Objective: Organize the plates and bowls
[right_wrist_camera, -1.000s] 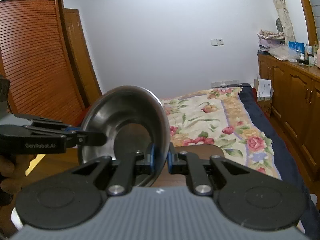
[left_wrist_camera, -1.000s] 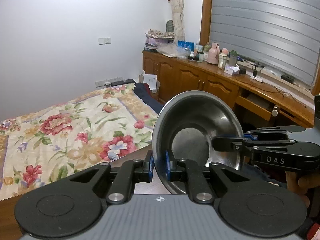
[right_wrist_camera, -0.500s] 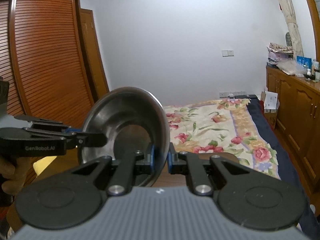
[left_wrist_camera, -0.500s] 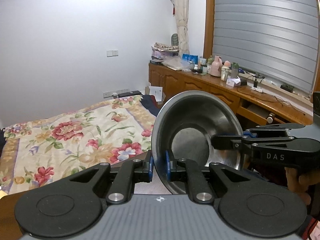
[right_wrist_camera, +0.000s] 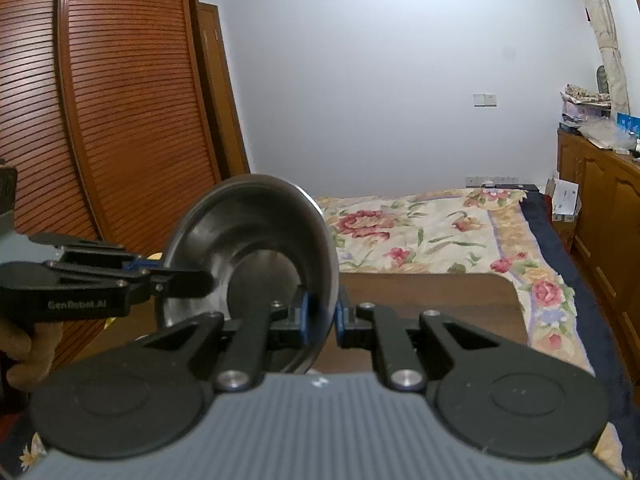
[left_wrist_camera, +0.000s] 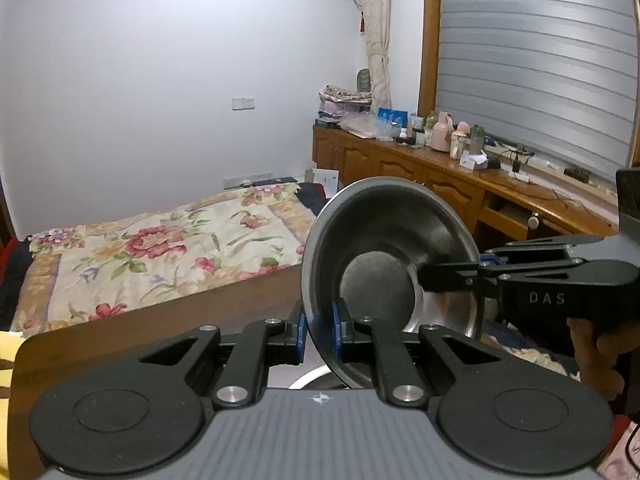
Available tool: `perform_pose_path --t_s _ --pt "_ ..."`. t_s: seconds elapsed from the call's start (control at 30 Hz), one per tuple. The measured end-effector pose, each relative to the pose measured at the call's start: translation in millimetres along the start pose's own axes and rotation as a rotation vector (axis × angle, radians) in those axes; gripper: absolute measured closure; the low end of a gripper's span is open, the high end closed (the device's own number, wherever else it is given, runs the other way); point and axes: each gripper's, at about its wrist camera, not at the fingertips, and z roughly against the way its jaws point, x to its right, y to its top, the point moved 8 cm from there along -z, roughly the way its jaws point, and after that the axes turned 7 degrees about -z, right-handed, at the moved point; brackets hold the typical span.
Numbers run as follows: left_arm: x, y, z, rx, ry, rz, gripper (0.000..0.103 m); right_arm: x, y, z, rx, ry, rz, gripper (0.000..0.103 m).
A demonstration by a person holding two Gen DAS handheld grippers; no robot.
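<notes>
A shiny round stainless-steel bowl [left_wrist_camera: 390, 256] hangs tilted on edge above the brown wooden tabletop [right_wrist_camera: 432, 300], away from its far edge. The left claw [left_wrist_camera: 319, 330] and right claw [right_wrist_camera: 320, 316] each pinch opposite rims, likely sharing the load for carrying.

**Partly hidden: bowl rim and white dish**

The left gripper [left_wrist_camera: 319, 334] is covering the steel bowl's [left_wrist_camera: 380, 232] lower rim. A white curved edge [left_wrist_camera: 310, 378] is peeking from underneath, unidentifiable. Countertop bottles [left_wrist_camera: 448, 136] are appearing too small to identify.
</notes>
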Motion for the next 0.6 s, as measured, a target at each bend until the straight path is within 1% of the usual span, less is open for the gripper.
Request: perform_pose_path --t_s 0.23,0.37,0.5,0.6 --pt "7.3 -27.5 16.9 -0.007 0.017 0.036 0.089 -12.6 -15.3 6.2 -0.016 0.018 -0.001 0.088" --pt "13.1 -41.9 25.2 0.01 0.022 0.059 0.089 -14.8 -27.8 7.1 -0.015 0.032 -0.004 0.088" --pt "15.6 -59.4 25.4 0.009 0.024 0.089 0.089 -14.5 -40.8 8.3 -0.028 0.053 -0.025 0.088" --pt "18.2 -67.7 23.0 -0.005 0.031 0.083 0.089 -14.1 -50.1 6.8 -0.044 0.065 -0.04 0.089"
